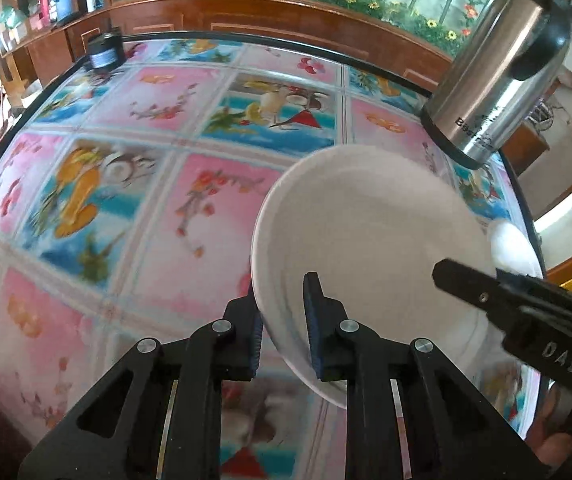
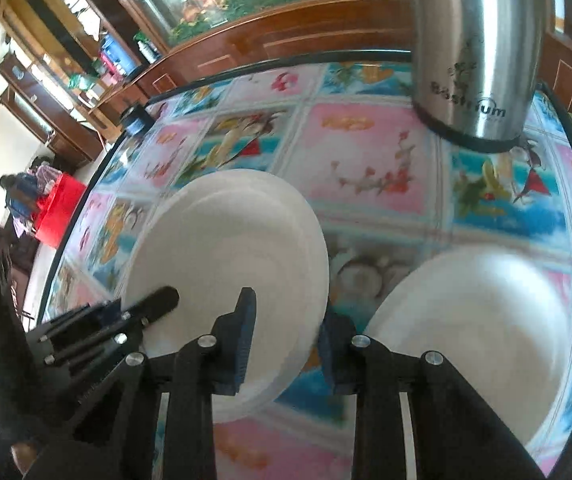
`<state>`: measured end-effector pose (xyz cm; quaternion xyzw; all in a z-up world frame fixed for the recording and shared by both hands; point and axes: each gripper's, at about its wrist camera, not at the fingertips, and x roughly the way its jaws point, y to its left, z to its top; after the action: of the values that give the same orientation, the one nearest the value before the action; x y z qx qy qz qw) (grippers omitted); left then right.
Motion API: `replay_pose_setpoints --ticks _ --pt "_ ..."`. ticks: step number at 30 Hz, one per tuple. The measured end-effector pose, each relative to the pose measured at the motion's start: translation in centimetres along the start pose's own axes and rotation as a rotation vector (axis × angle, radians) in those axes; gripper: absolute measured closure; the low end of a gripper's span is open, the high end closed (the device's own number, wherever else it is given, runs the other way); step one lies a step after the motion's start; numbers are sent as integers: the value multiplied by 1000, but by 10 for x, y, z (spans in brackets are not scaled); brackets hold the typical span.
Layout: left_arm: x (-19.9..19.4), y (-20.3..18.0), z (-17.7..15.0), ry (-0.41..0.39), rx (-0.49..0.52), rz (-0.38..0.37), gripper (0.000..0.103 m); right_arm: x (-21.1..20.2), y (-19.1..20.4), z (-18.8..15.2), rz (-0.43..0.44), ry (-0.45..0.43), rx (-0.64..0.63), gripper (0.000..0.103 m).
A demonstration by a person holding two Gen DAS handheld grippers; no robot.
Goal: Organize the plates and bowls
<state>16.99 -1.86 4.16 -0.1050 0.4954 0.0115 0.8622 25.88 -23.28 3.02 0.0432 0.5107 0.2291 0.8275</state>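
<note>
the left gripper has its blue-padded fingers pinched on the near left rim of a white plate, one pad inside the rim and one outside. the right gripper pinches the same plate at its right rim, one pad over the plate's surface, the other just outside the edge. the plate looks tilted above the table, which has a glossy top of pink and blue picture squares and a dark edge. a second white plate lies flat on the table to the right, apart from the first. a steel thermos jug stands upright at the far right, and wooden cabinets run behind the table
</note>
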Motion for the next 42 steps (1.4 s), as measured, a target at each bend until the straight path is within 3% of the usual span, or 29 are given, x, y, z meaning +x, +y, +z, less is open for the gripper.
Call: replay_pose_setpoints --ticks 6,13,18,23,29,37,39,41,42 --pt "-34 27 -47 22 3 -49 85 -15 36 -49 -40 0 -29 74" --pt "-66 48 -120 84 89 -90 85 -35 73 -123 -50 32 -63 75" --pt "-86 49 -161 112 166 -115 85 -54 91 -169 -113 50 -99 80" --pt "-90 43 -171 125 195 -129 85 -64 87 -186 -141 61 -90 81" --pt "-95 40 -167 95 228 -110 85 -64 79 -191 -115 100 -78 81" --pt "-92 38 -165 102 260 -106 85 -57 81 -193 -104 163 -147 79" --pt "-90 38 -165 108 268 -105 85 -61 83 -191 -134 150 -170 70" --pt "-90 37 -165 105 283 -95 85 -65 79 -190 -143 142 -166 37" --pt "-90 37 -166 104 282 -95 85 -67 77 -189 -139 138 -156 32"
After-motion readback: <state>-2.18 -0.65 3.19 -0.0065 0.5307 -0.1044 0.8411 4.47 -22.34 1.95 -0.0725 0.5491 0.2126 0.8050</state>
